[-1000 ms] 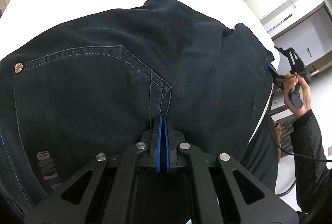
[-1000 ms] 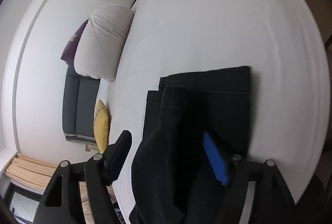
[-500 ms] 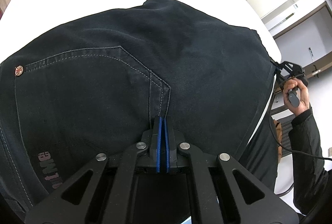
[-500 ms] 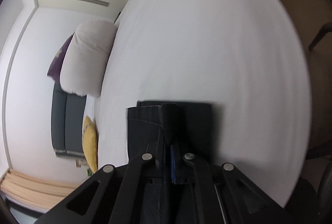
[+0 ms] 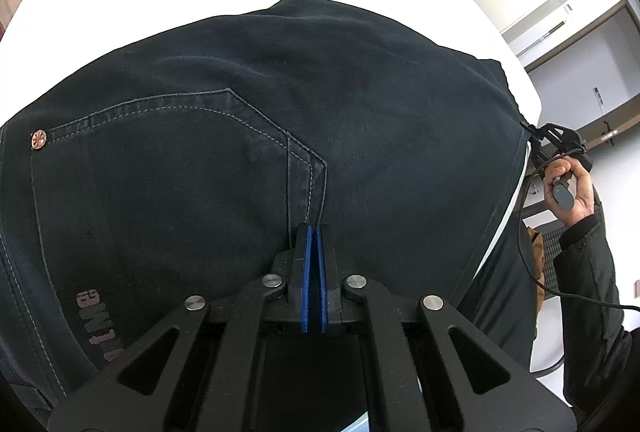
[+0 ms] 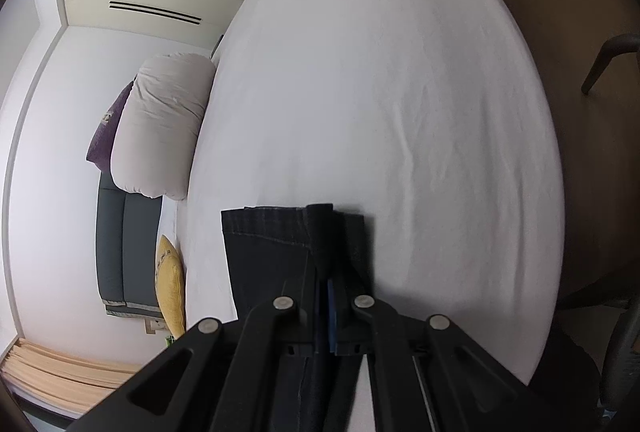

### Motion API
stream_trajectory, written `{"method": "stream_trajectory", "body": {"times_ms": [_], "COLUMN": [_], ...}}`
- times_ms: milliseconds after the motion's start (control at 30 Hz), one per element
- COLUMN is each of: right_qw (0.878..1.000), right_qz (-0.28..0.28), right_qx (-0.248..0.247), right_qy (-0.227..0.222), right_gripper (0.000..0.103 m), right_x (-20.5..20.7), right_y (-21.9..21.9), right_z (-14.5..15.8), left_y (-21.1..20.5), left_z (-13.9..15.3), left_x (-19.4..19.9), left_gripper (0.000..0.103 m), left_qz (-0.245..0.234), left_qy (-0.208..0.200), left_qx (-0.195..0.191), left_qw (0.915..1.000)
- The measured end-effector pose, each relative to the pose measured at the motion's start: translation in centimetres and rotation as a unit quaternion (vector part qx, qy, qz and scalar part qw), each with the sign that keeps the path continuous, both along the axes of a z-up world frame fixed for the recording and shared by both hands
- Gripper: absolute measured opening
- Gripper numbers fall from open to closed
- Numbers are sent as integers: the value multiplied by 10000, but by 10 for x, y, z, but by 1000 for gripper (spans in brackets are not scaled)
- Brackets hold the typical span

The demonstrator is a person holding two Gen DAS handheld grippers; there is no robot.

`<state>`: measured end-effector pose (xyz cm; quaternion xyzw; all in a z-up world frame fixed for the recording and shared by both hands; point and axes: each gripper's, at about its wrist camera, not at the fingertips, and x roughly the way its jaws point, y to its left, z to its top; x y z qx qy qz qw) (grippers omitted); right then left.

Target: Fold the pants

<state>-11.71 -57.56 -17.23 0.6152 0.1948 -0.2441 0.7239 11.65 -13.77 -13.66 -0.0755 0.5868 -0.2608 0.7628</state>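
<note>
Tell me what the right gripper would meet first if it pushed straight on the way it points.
The right gripper is shut on the hem of the pants. Straight ahead past the hem lies only the white bed sheet, so it would probably run into that; depth is hard to judge.

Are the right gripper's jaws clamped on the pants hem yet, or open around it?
Clamped. The right gripper has its jaws together on a pinched ridge of the pants at the hem.

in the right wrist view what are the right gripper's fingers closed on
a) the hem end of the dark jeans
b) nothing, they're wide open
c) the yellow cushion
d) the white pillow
a: the right gripper is shut with a fold of the dark jeans hem end pinched between its fingers, over the white bed sheet.
</note>
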Motion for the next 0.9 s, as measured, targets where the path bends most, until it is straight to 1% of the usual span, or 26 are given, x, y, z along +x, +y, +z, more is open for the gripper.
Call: {"method": "stream_trajectory", "body": {"times_ms": [133,200,300,333,433,500,567,600,633,667,700,733,767,800,833,867,900], "right_qw": [10000,9999,9998,9998,9999,9999,9997,9987,9971,9923,9854,9774,9737,9719,9701,9666,9604], "right_qz": [19,74,72,63,66,70,195,316,338,327,285,219,264,482,862,1330,1928], "right_qx": [0,-13,193,191,22,-2,-71,-247,-464,-898,-1305,-1721,-1943,-2062,-2095,-2060,-1925], "right_qy": [24,108,36,15,93,105,150,308,491,783,1058,1204,1158,1026,877,744,591], "right_gripper": [3,3,2,2,2,1,2,12,18,36,58,60,60,56,51,40,37], "right_x": [-3,-1,-2,-4,-4,-4,-5,-4,-6,-8,-9,-12,-12,-7,5,21,41], "right_y": [-1,-1,-6,-6,-2,-2,-2,-1,2,8,14,22,28,35,45,57,72], "right_z": [-1,-2,-10,-10,-7,-6,-2,8,18,36,54,73,86,99,108,112,112], "left_y": [4,7,11,12,17,22,25,26,27,28,28,27,26,25,25,25,25], "left_z": [0,0,1,1,2,1,0,-1,-1,-2,-2,-3,-3,-4,-4,-4,-4], "left_x": [0,-1,-3,-4,-9,-11,-13,-14,-14,-16,-16,-17,-17,-17,-16,-16,-16], "left_gripper": [2,2,2,2,2,2,2,2,2,2,2,2,2,2,2,2,2], "left_qz": [5,30,50,55,121,161,209,221,230,240,253,264,271,273,277,279,280], "left_qy": [11,20,21,8,-45,-31,-14,-12,-18,-28,-35,-42,-48,-50,-49,-50,-50], "left_qx": [-38,-86,-134,-144,-135,-217,-280,-293,-299,-306,-307,-308,-308,-310,-315,-319,-318], "left_qw": [10000,10000,9999,9999,9998,9996,9994,9993,9993,9992,9992,9992,9991,9991,9991,9991,9991]}}
